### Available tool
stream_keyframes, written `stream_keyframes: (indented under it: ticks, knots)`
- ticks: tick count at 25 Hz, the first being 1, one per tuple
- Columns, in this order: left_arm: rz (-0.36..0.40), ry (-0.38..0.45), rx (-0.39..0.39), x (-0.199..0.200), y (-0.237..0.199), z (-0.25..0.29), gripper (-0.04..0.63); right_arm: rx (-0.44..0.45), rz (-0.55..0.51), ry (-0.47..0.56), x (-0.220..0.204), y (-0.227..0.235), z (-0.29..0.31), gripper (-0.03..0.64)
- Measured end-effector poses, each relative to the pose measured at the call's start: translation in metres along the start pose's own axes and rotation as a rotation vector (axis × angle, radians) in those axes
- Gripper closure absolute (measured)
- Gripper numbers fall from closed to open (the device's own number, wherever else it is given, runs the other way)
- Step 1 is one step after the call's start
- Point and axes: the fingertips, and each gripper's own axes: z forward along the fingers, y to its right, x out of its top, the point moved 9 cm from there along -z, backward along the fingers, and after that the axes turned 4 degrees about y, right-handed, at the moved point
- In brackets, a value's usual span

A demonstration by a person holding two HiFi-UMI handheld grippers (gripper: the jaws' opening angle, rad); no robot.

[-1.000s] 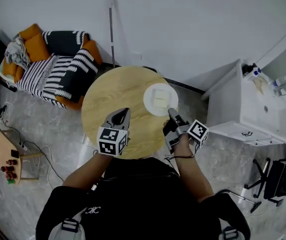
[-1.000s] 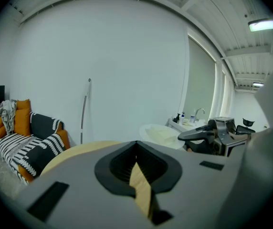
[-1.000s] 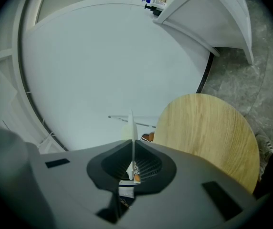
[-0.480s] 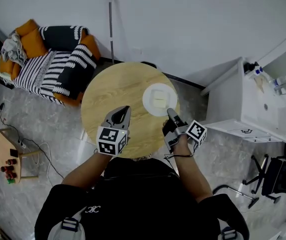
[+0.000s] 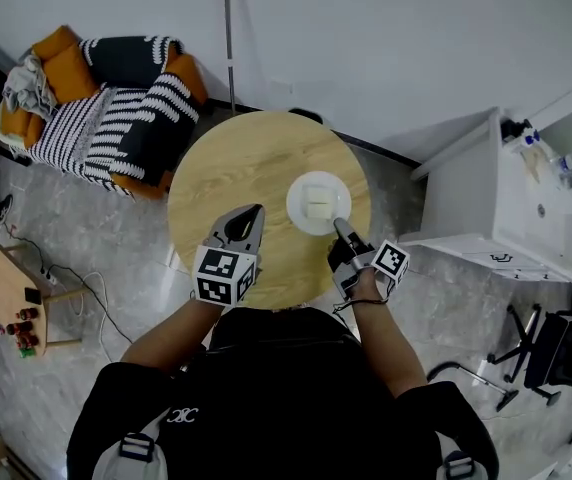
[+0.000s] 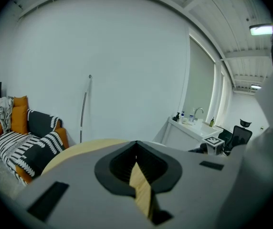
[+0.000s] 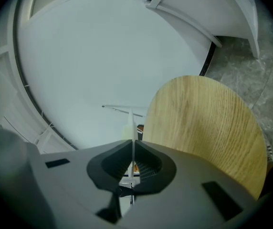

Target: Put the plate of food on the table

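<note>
A white plate (image 5: pixel 318 204) carrying a pale yellow square of food (image 5: pixel 318 206) is over the right half of the round wooden table (image 5: pixel 236 168). My right gripper (image 5: pixel 339 226) is shut on the plate's near rim. In the right gripper view the plate (image 7: pixel 132 123) shows edge-on as a thin white line between the closed jaws of the right gripper (image 7: pixel 132 141), with the table (image 7: pixel 208 128) beside it. I cannot tell whether the plate rests on the wood. My left gripper (image 5: pixel 253 211) hovers over the table's near middle, shut and holding nothing; in its own view the left gripper (image 6: pixel 136 143) points over the table (image 6: pixel 79 149).
An orange sofa with striped blankets (image 5: pixel 96 108) stands far left of the table. A white sink cabinet (image 5: pixel 506 208) is close on the right, with an office chair (image 5: pixel 556 353) below it. A small side table (image 5: pixel 11 288) sits at the left. A thin pole (image 5: pixel 231 38) leans on the wall.
The plate and my right gripper now sit a little further in from the table's right edge. The left gripper has barely moved.
</note>
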Motion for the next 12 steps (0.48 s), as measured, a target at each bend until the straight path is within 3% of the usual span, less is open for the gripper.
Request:
stream_keyframes:
  ticks: [12]
  knots:
    - [-0.038,-0.018,0.030,-0.004,-0.026,-0.009,0.589,-0.010,0.004,-0.109,-0.012,0.040,0.028,0.594]
